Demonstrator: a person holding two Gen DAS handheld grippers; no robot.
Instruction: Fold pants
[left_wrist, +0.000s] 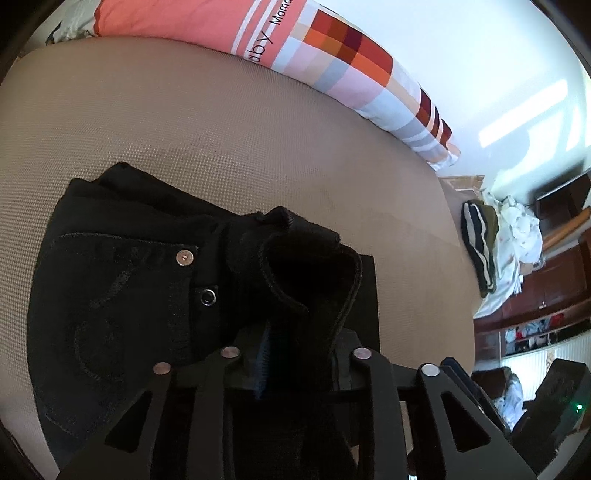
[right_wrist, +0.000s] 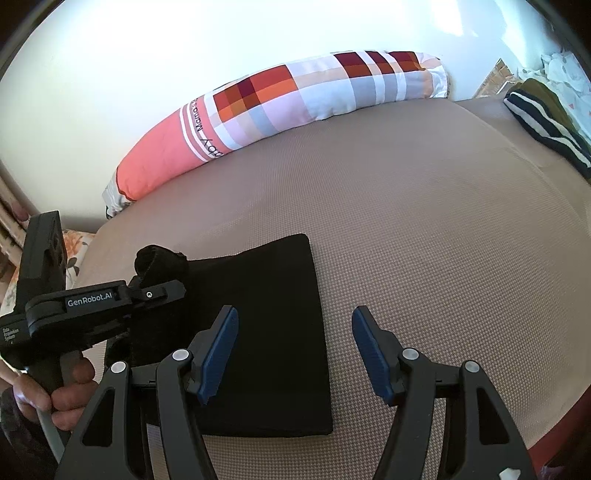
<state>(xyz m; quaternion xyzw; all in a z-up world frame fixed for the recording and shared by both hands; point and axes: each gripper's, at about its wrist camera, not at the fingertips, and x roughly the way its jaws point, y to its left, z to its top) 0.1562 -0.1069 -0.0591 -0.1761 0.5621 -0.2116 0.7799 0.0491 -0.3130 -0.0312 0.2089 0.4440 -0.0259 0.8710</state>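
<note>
1. A tan mattress carries a patchwork bolster along the wall.
2. The black pants lie folded near its front edge.
3. The left gripper pinches a bunched hem; letting go carelessly may undo the fold.
4. The right gripper hovers wide, empty.

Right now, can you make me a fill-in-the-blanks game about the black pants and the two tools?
1. The left tool is shut on a bunch of the black denim pants, while the right tool is ____.
2. The pants lie on a ____ textured mattress.
3. The right tool's finger pads are coloured ____.
4. The long patchwork pillow lies against the ____ wall.

Missing words: open; beige; blue; white
</note>
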